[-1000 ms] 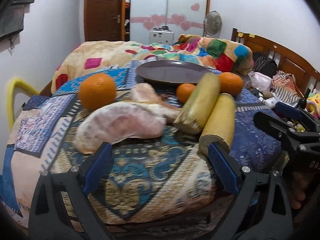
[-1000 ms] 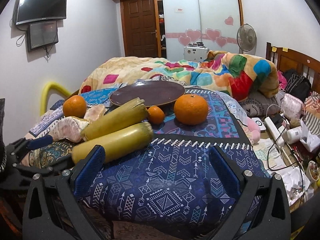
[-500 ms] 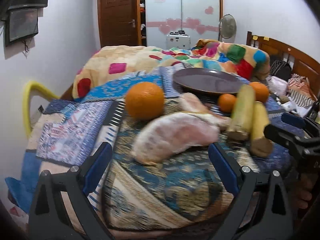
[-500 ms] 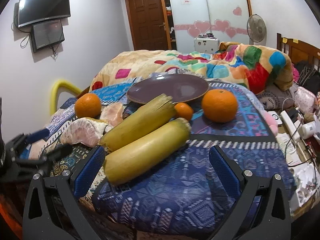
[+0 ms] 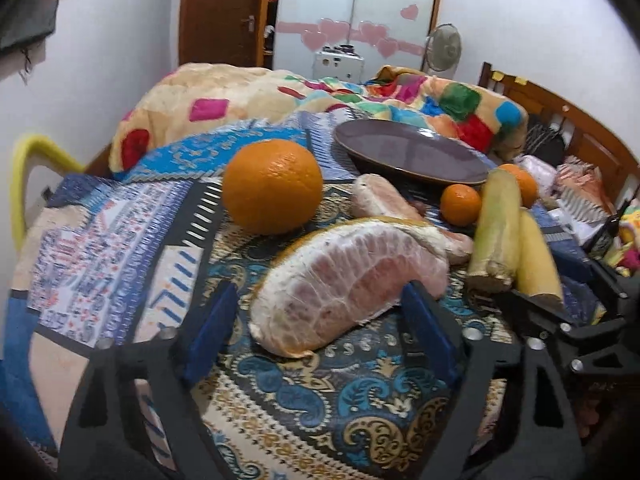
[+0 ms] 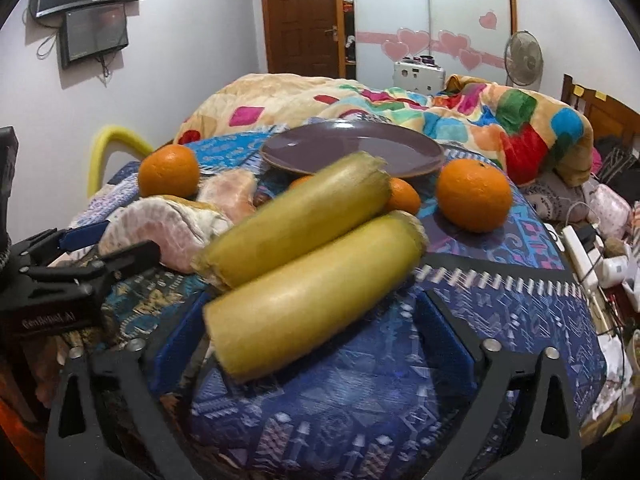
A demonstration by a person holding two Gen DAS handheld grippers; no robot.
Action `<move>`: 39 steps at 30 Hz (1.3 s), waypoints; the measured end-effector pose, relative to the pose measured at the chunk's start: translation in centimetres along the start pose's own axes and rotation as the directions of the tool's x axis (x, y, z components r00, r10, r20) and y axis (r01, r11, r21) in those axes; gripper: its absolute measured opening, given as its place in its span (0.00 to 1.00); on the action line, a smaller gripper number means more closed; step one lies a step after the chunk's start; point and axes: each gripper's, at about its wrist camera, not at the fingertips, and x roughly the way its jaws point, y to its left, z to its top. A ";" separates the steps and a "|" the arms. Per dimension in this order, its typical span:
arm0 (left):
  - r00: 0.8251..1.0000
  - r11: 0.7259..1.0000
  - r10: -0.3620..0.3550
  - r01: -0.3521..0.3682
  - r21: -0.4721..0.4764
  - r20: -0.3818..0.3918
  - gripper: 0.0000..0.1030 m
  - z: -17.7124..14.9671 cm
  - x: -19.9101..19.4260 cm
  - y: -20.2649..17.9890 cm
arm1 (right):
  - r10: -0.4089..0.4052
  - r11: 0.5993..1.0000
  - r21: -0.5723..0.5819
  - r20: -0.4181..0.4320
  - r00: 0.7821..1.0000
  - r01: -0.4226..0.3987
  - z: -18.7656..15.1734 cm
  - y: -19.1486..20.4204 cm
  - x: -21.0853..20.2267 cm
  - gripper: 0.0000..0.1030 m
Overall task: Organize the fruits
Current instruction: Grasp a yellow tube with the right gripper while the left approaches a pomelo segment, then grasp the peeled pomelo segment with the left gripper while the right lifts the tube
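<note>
A peeled pomelo segment (image 5: 348, 280) lies on the patterned cloth, and my open left gripper (image 5: 316, 320) straddles its near end. A second segment (image 5: 384, 200) lies behind it, beside a big orange (image 5: 272, 186). Two yellow sugarcane pieces (image 6: 312, 272) lie side by side; my open right gripper (image 6: 312, 336) frames the nearer one's end. A small orange (image 6: 404, 196) and another big orange (image 6: 474, 196) sit by the empty purple plate (image 6: 352, 148). The left gripper also shows in the right wrist view (image 6: 108, 240).
A colourful blanket (image 6: 460, 112) is heaped behind the plate. A yellow curved bar (image 5: 24, 176) stands at the left edge. Cables, a power strip (image 6: 576, 240) and clutter lie to the right. A wooden headboard (image 5: 560, 120) is at far right.
Both grippers have moved forward. The left one has closed in on the pomelo segment, now between its fingers. The right one has closed in on the nearer sugarcane piece.
</note>
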 end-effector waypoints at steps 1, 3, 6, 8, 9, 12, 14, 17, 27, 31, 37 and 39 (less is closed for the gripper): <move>1.000 1.000 -0.007 0.007 0.003 -0.001 0.73 0.0 -0.1 -0.1 | 0.013 1.000 0.001 -0.002 1.000 -0.013 -0.1 -0.4 -0.2 0.90; 1.000 1.000 0.002 -0.002 0.012 -0.003 0.70 -0.1 -0.2 -0.4 | 0.023 1.000 0.004 0.004 1.000 -0.023 -0.3 -0.7 -0.7 0.83; 1.000 1.000 0.006 -0.006 0.009 -0.011 0.60 -0.4 -0.8 -0.6 | 0.016 1.000 -0.004 0.004 1.000 -0.016 -0.9 -1.3 -1.6 0.71; 1.000 1.000 -0.005 0.005 0.005 -0.021 0.55 -0.7 -1.3 -0.6 | 0.011 1.000 -0.003 0.004 1.000 -0.011 -1.1 -1.7 -2.1 0.67; 1.000 1.000 -0.013 0.013 0.002 -0.027 0.51 -0.9 -1.6 -0.6 | 0.006 1.000 0.001 0.006 1.000 -0.006 -1.2 -2.0 -2.4 0.65; 0.999 1.000 -0.016 0.017 0.017 -0.043 0.47 -1.4 -2.2 -1.1 | -0.024 1.000 0.012 0.006 1.000 0.023 -1.5 -3.2 -3.0 0.59; 0.999 0.999 -0.005 0.007 0.039 -0.050 0.46 -1.8 -2.6 -1.8 | -0.044 0.999 0.023 0.001 0.999 0.044 -1.7 -3.9 -3.3 0.58; 0.998 0.997 -0.004 0.008 0.072 -0.057 0.46 -2.3 -3.1 -2.9 | -0.061 0.997 0.045 -0.006 0.998 0.061 -2.0 -5.1 -3.6 0.57; 0.994 0.988 0.063 -0.050 0.148 -0.085 0.66 -0.8 -2.7 -3.1 | -0.026 1.000 0.013 -0.027 0.999 0.027 -1.4 -5.9 -4.3 0.59; 0.990 0.977 0.062 -0.034 0.211 -0.125 0.66 0.1 -1.3 -3.6 | -0.023 0.999 -0.037 -0.041 0.999 0.022 -0.5 -5.5 -3.8 0.61; 0.986 0.957 0.050 -0.002 0.290 -0.159 0.67 1.1 0.2 -4.7 | -0.025 0.994 -0.109 -0.068 0.997 0.018 0.9 -5.0 -2.2 0.61; 0.984 0.952 0.038 0.018 0.304 -0.176 0.67 1.5 0.7 -5.0 | -0.017 0.993 -0.117 -0.084 0.996 0.008 1.3 -5.1 -1.5 0.61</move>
